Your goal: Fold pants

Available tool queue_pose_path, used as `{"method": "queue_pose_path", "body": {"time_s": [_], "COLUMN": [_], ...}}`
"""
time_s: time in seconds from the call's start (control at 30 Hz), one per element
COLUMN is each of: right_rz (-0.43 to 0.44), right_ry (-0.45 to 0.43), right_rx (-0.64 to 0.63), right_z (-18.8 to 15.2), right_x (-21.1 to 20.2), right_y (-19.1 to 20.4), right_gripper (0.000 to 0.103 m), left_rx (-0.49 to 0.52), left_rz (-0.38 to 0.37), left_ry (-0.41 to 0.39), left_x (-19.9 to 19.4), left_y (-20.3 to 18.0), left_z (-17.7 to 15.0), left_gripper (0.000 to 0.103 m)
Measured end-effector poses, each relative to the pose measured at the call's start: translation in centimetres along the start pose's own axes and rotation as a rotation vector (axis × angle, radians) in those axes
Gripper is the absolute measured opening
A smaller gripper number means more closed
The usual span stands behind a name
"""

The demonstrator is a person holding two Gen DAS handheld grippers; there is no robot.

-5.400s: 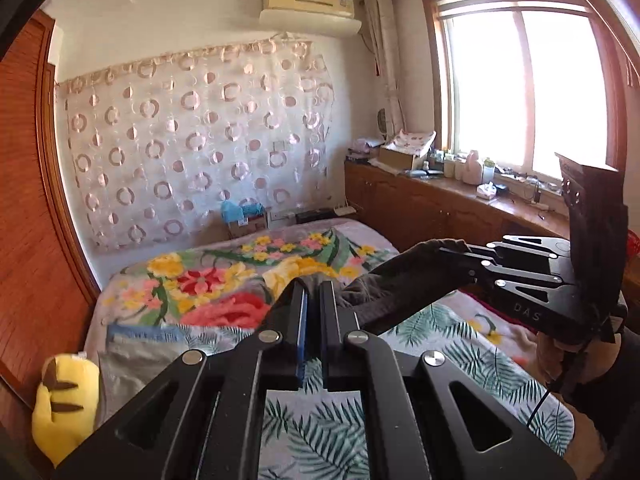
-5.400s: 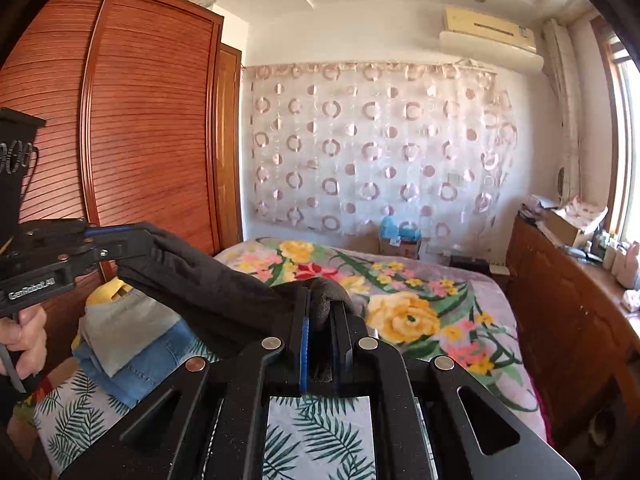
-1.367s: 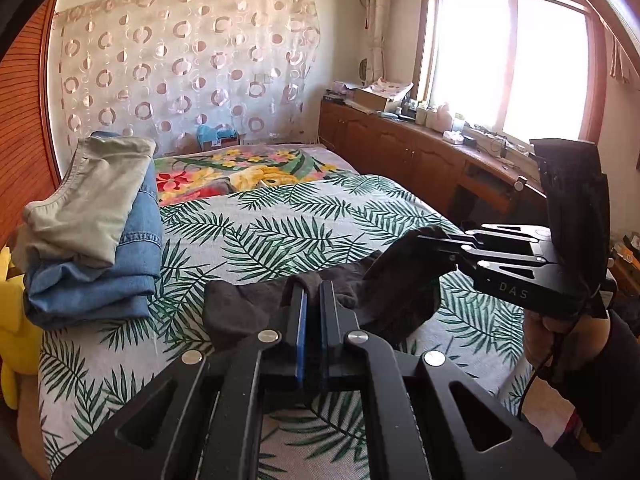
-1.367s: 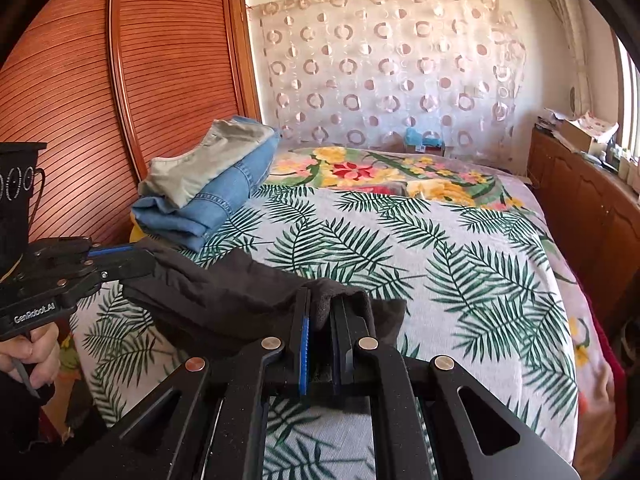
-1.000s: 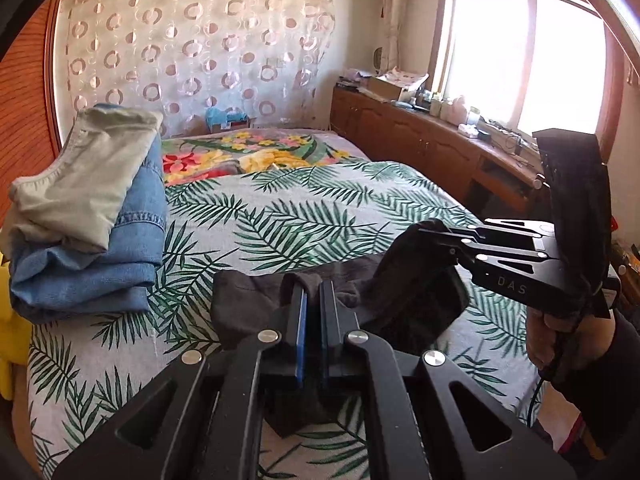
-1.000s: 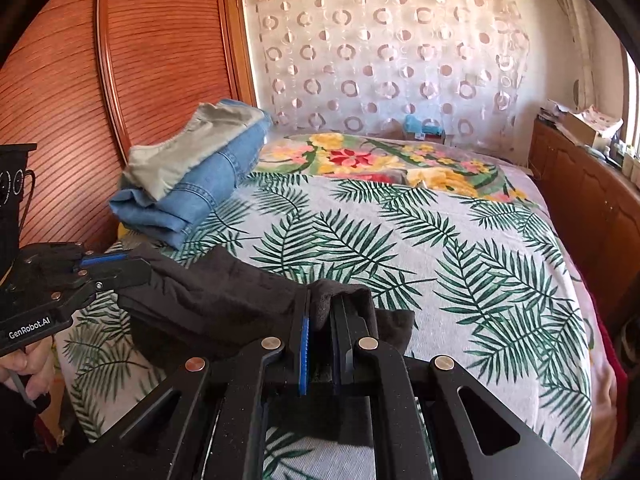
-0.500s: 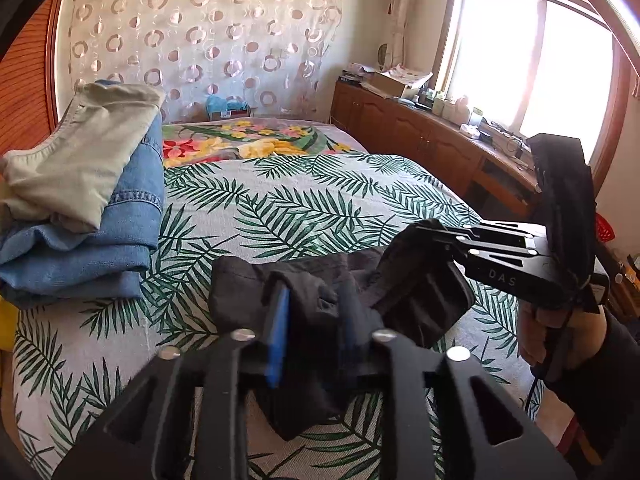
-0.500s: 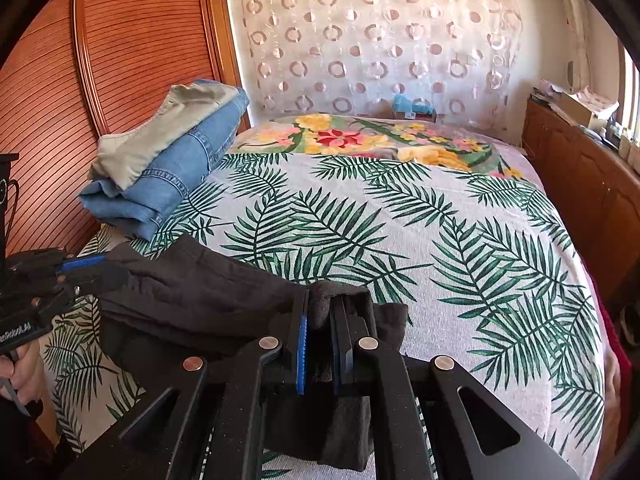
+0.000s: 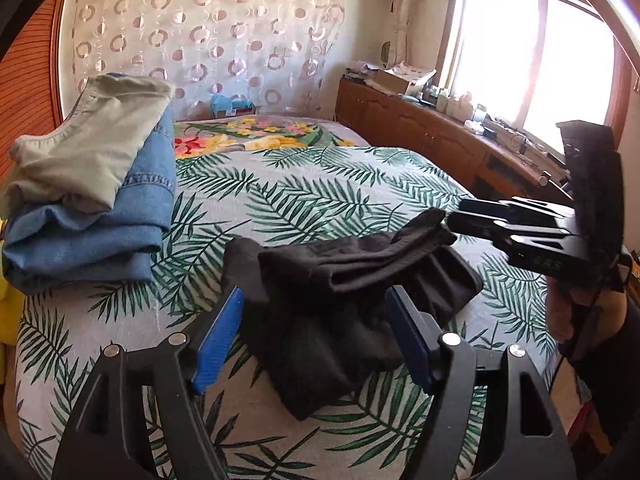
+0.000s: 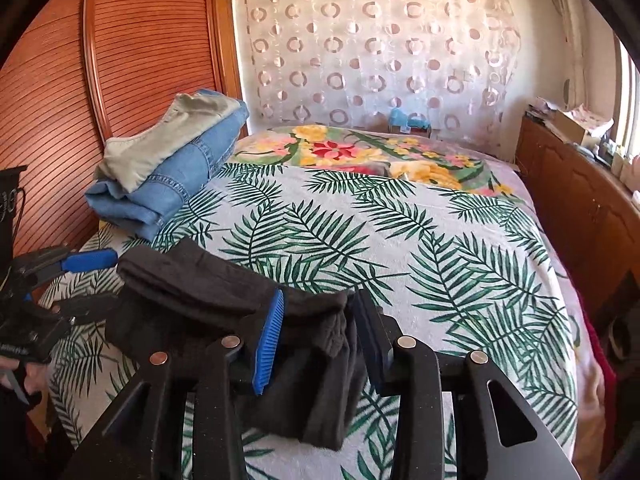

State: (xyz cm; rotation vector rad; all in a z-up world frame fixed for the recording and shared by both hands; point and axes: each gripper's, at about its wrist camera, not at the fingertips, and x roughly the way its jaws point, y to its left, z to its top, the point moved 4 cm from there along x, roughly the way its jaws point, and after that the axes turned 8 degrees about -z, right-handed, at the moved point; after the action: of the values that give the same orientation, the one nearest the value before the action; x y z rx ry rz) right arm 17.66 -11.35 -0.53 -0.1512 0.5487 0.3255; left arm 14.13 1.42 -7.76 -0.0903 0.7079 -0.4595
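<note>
Lying in a bunched, folded heap on the palm-leaf bedspread (image 9: 304,196), the black pants (image 9: 340,292) now rest near the foot of the bed, where half a second ago both tools still pinched them. The left gripper (image 9: 316,328) has spread its blue-padded fingers (image 9: 218,330) wide apart; the cloth sits between them, untouched by either pad as far as the left wrist view shows. In the right wrist view the right gripper (image 10: 320,340) has also parted, less widely, with the waistband end of the pants (image 10: 224,300) draped loosely between its blue pad (image 10: 270,340) and the dark one opposite. From the left camera the right gripper (image 9: 452,224) shows at 3 o'clock, its tips right at the raised corner of the fabric; whether they touch it I cannot tell. From the right camera the left gripper (image 10: 90,282) sits at 9 o'clock, its tips just beside the pants' far edge. A stack of folded jeans and khaki trousers (image 9: 92,196) stays at 10 o'clock, well apart from the pants.
</note>
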Motion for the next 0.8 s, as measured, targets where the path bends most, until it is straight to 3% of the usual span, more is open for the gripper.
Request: {"method": "queue_pose_path", "body": {"time_s": [0.37, 0.57, 0.8], "right_rz": [0.012, -0.013, -0.08], "right_ry": [0.091, 0.165, 0.15], "right_rx": [-0.104, -0.111, -0.057], "right_z": [-2.5, -1.3, 1.9], "right_x": [0.5, 3.7, 5.8], "right_y": [0.7, 0.5, -0.9], "right_gripper": [0.042, 0.041, 0.041], "left_rx": [0.013, 0.016, -0.023], "left_rz": [0.035, 0.052, 0.096], "left_ry": [0.048, 0.07, 0.039], "left_x": [1.6, 3.0, 2.7], "left_y": [1.0, 2.0, 3.3], "left_z": [0.3, 1.3, 2.0], "left_gripper": [0.074, 0.074, 0.072]}}
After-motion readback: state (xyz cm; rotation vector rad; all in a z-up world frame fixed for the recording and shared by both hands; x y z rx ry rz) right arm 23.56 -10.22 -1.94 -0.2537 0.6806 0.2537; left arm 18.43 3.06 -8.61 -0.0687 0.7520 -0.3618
